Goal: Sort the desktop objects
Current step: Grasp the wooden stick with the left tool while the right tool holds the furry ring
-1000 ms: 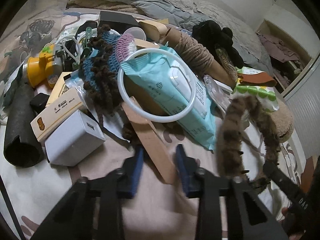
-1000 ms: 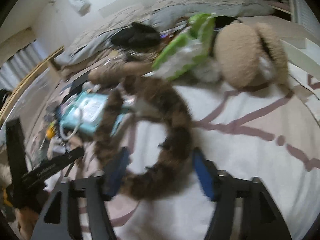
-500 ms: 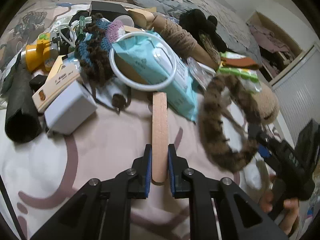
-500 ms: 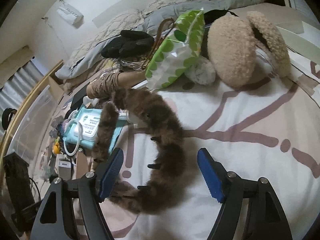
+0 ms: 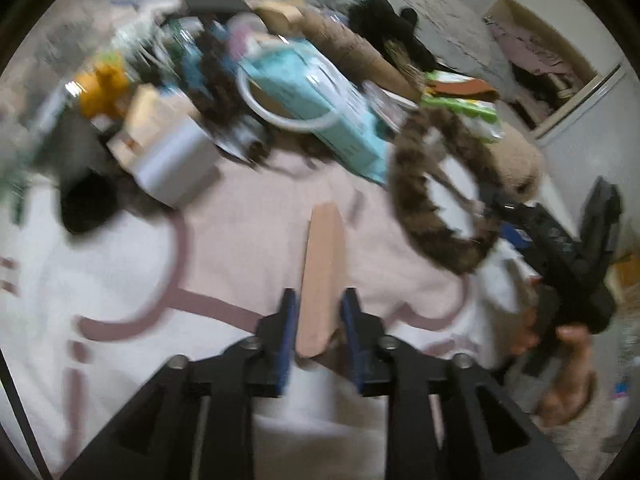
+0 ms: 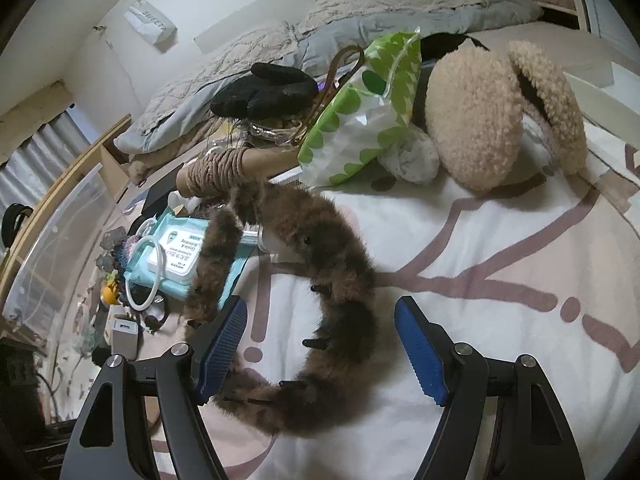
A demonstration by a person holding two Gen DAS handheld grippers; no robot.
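My left gripper [image 5: 318, 320] is shut on a flat wooden stick [image 5: 322, 264], held above the pink-and-white bedsheet [image 5: 224, 240]. The left wrist view is blurred. A brown furry headband [image 6: 320, 280] lies on the sheet between the open jaws of my right gripper [image 6: 320, 344], which do not touch it. The headband also shows in the left wrist view [image 5: 420, 216], with the right gripper [image 5: 560, 248] just beyond it. A pile of objects sits further back: a teal wet-wipes pack [image 5: 316, 108] with a white ring [image 5: 288, 88] on it.
The pile also holds a white charger cube [image 5: 172, 164], a yellow item [image 5: 100, 88], a black tube [image 5: 88, 200] and a twine spool [image 6: 216, 172]. A green dotted bag [image 6: 360, 116] and beige fluffy earmuffs [image 6: 500, 112] lie at the right. Grey pillows [image 6: 360, 12] lie behind.
My left gripper closed on the wooden stick and drew it back out of the pile. My right gripper let go of the furry headband and opened wide around it.
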